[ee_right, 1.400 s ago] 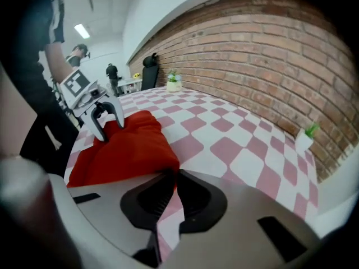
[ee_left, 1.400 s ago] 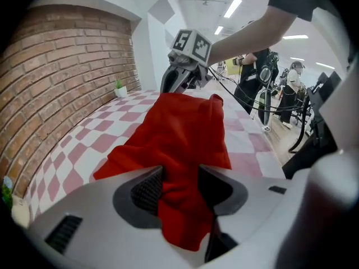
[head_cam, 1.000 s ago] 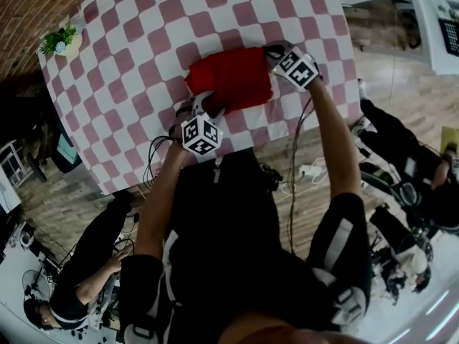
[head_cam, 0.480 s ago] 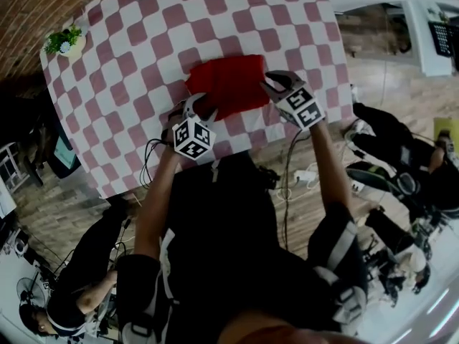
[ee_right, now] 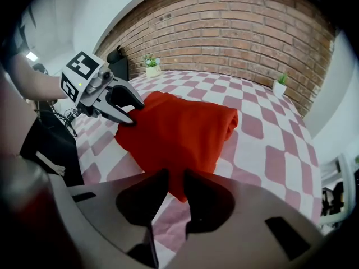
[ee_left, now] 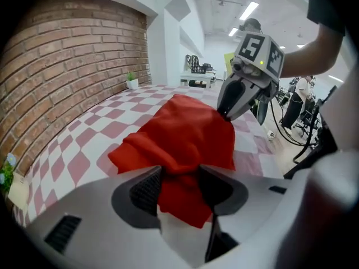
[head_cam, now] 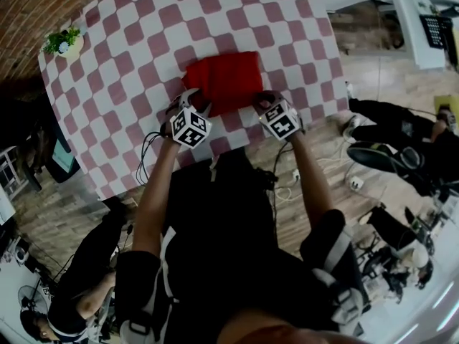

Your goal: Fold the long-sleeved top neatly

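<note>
On the pink-and-white checked table, toward its near edge: red long-sleeved top, folded into a thick rectangle, rumpled along the near side; left gripper clamped on the near left corner, cloth bunched between the pads; right gripper at the near right corner — jaws just opened, a little apart, tip of cloth between them, not pinched; small potted plant in a pale pot at the far left table corner, well apart from the top; brick wall behind; cables trailing off the table edge by the left gripper; person in dark clothes beyond that edge.
</note>
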Demonstrator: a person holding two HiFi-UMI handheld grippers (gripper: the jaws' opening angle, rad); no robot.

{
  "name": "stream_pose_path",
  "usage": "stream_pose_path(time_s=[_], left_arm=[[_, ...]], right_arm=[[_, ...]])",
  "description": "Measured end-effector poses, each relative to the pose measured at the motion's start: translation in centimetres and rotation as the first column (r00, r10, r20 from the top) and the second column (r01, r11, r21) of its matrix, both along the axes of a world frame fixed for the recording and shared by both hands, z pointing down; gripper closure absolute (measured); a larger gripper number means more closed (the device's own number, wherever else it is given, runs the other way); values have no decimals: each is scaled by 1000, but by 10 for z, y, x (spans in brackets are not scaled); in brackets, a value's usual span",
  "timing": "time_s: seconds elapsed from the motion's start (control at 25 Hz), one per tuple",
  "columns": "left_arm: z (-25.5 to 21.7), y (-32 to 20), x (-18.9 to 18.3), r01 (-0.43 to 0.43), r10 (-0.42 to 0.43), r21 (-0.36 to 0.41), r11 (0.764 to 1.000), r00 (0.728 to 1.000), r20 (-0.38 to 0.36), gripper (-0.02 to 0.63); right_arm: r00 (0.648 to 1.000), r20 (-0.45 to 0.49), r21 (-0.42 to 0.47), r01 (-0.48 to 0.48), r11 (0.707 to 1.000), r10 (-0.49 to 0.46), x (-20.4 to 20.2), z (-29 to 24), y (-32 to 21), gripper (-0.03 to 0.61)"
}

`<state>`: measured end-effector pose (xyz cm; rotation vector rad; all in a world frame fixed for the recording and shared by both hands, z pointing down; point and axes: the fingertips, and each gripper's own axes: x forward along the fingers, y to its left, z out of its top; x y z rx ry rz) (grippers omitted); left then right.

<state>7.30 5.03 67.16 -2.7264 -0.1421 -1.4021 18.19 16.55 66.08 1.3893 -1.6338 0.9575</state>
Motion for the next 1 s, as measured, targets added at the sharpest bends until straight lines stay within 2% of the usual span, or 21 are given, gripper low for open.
stream_pose_path(time_s=[0.2,0.4,0.6,0.68,0.76,0.88,1.0], left_arm=[[1,0,-2,25,-25,-21,999,1000,-6,416],[-8,0,-9,106,-109,-93,990,994,-22,417],[-55,-9,-19,168,-188,-147,975,973,-133,428],[-83,-12,-22,180,-208,-155,971,961,-184,454],[-112,-14,-25,191,-224,-154,969,945,-240,478],[-158,-21,-27,213,-250,-141,967,908,-337,536],[-210,-33,-33,269,-302,-138,953,843,-445,570]], right_arm=[[999,-33,-3,-18,1000,18,-2,10,0,489],[998,-18,13,-61,998,61,-5,4,2,488],[989,31,136,-150,979,147,-15,-39,3,488],[977,58,214,-215,953,207,-18,-64,1,488],[958,85,299,-286,910,273,-19,-92,-3,489],[920,138,414,-389,823,366,-20,-146,-13,492],[888,179,512,-451,731,423,-23,-200,-21,524]])
